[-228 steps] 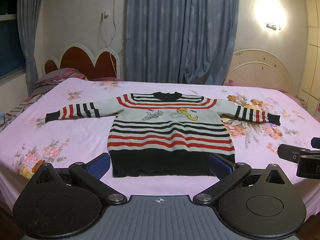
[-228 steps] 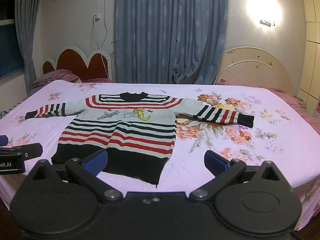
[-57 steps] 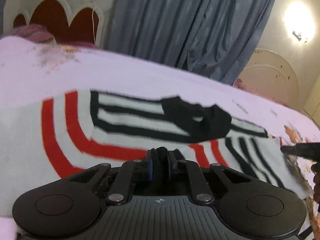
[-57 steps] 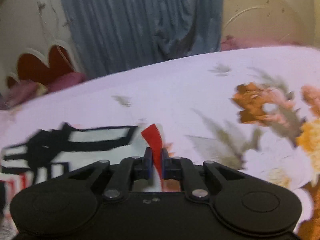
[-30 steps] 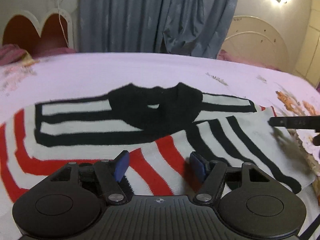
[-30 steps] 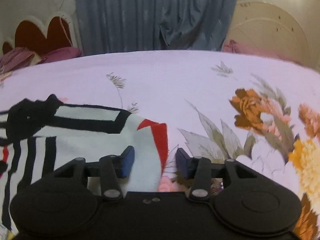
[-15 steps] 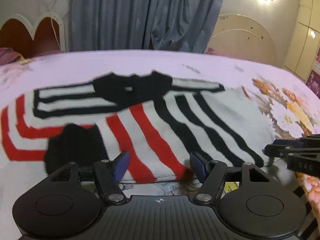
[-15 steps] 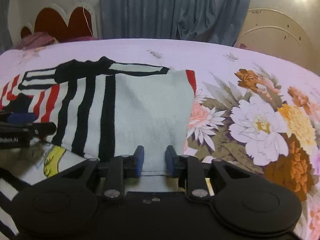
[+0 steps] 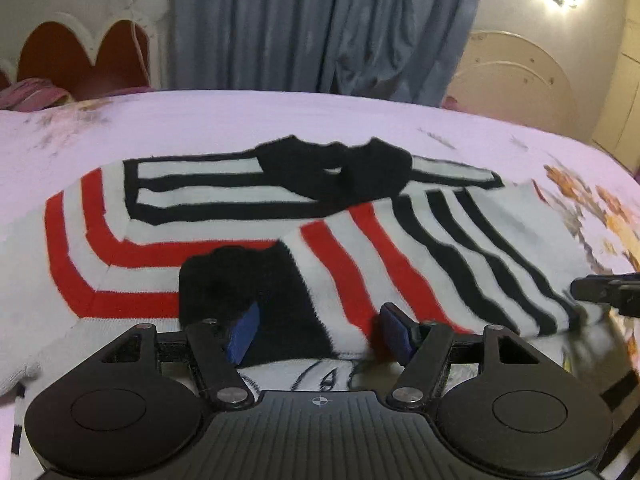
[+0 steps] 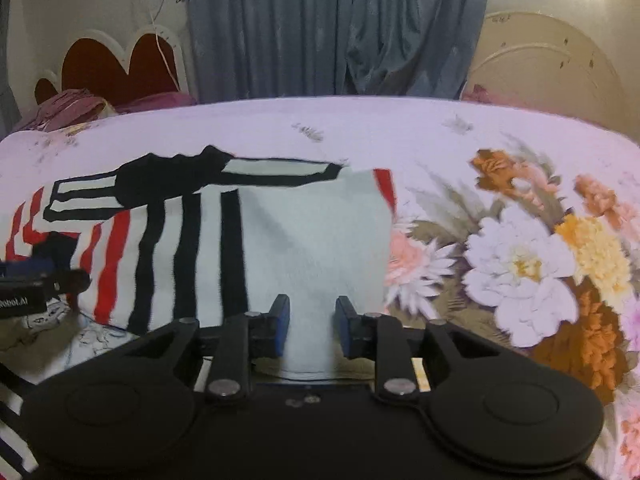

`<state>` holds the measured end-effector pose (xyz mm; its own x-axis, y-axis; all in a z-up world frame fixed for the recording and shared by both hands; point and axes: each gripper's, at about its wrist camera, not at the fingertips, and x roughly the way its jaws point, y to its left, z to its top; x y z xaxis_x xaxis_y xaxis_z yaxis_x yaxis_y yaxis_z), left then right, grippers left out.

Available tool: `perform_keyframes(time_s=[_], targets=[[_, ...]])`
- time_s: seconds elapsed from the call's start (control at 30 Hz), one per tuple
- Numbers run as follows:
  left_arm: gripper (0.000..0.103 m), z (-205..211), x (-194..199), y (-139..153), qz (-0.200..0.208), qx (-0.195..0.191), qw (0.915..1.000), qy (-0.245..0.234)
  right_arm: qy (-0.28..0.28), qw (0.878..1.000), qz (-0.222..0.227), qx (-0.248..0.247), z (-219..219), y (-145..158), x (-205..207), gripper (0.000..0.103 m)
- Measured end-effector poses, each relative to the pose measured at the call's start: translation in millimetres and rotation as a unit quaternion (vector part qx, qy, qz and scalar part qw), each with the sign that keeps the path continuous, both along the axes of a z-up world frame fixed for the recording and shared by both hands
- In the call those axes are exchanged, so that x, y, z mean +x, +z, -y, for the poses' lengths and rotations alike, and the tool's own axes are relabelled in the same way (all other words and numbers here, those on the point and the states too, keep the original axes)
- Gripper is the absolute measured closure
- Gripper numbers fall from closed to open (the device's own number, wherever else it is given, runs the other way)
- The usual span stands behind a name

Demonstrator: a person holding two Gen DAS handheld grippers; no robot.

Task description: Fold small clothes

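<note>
sweater (image 9: 224, 216) lies flat on the bed (image 9: 280, 116) in our left wrist view, black collar toward the curtain (image 9: 320, 28), red and black stripes curving round the shoulder. its right sleeve (image 9: 400, 256) is folded in across the chest, and the black cuff (image 9: 232, 280) rests just ahead of our left gripper (image 9: 318, 330). the blue pads (image 9: 243, 330) of that gripper stand well apart, over the cuff and the sleeve's first stripes, and we see them pressing on nothing. at the right edge the dark tip of our right gripper (image 9: 600, 290) sits at the fold of the sleeve. a headboard (image 9: 84, 56) stands at the far left.

in our right wrist view the folded sleeve (image 10: 224, 240) runs leftward from the pale shoulder (image 10: 320, 240), which lies straight ahead. our right gripper (image 10: 308, 326) has its pads (image 10: 280, 326) a narrow gap apart with pale knit showing between them; the jaws have just been opening a little, and we see the pads clear of the cloth on both sides. flowers printed on the bedsheet (image 10: 520, 264) fill the right side. our left gripper (image 10: 44, 280) pokes in at the left edge, over the red stripes.
</note>
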<state>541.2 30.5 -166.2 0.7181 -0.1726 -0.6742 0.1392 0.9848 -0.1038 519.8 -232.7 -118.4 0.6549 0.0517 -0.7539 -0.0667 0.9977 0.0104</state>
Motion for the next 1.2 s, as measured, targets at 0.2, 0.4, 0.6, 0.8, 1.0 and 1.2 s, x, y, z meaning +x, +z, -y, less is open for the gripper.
perform_keyframes(time_s=[0.2,0.4,0.6,0.8,1.0,1.2], targets=[[0.037,-6,-13,11,0.010,0.000,0.9999,0.002,-0.001,1.000,0.007,-0.005,-20,4,-7,0.075],[0.033,-41,-37,18,0.021,-0.007,0.9994,0.025,0.005,0.999,0.029,0.016,-42,15,-23,0.074],[0.017,-83,-56,20,0.025,-0.007,0.9973,0.068,0.031,0.999,0.029,0.024,-75,17,-20,0.070],[0.017,-119,-67,22,0.031,-0.013,0.9935,0.109,0.062,0.997,0.029,0.021,-113,20,-14,0.070],[0.017,-144,-76,19,0.029,-0.011,0.9905,0.134,0.081,0.996,0.028,0.015,-141,19,-8,0.070],[0.017,-178,-86,14,0.028,-0.008,0.9840,0.176,0.095,0.995,0.028,0.009,-160,18,-6,0.069]])
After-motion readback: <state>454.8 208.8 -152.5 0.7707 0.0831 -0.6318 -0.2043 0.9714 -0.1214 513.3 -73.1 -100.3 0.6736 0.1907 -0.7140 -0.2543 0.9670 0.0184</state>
